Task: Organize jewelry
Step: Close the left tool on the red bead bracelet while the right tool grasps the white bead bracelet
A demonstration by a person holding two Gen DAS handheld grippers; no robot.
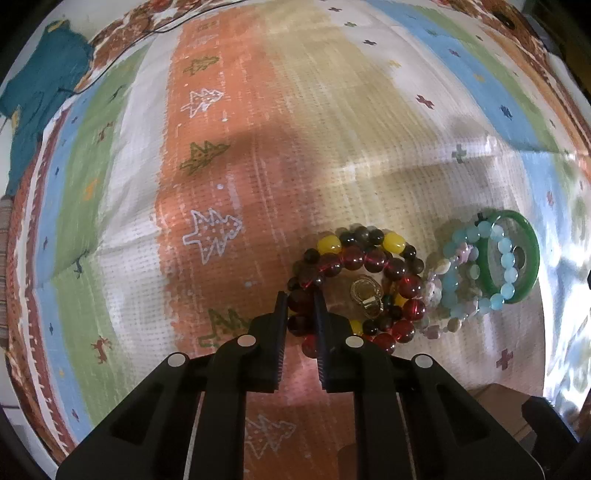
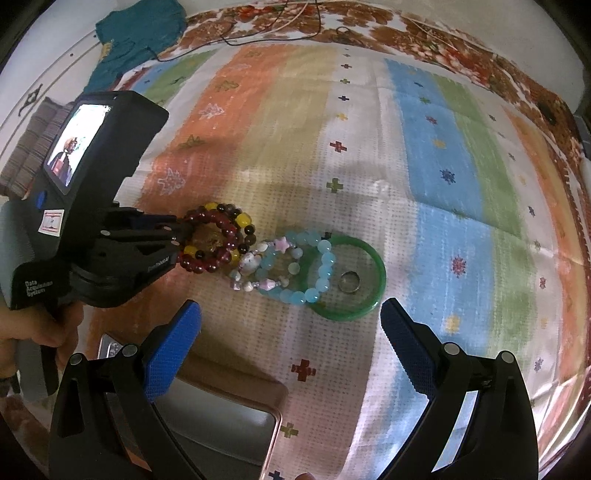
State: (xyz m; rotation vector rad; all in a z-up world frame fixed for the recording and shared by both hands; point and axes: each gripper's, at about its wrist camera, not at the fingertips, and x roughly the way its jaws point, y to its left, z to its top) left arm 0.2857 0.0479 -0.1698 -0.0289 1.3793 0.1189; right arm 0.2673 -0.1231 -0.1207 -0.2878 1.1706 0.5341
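The left gripper (image 1: 301,299) has its fingers clenched on the red bracelet (image 1: 354,258), apparently to lift it from the pile, while the right gripper (image 2: 290,317) hovers released.

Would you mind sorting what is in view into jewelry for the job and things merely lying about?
For the job:
- red bead bracelet, in the left gripper
- blue bead bracelet
- green bangle
- ring
- right gripper

Lying about:
- teal cloth
- black cable
- striped mat

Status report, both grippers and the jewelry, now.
Left gripper closed on the dark red bead bracelet. Right gripper open, hovering short of the green bangle. Blue bead bracelet overlaps the bangle; a ring sits inside it.
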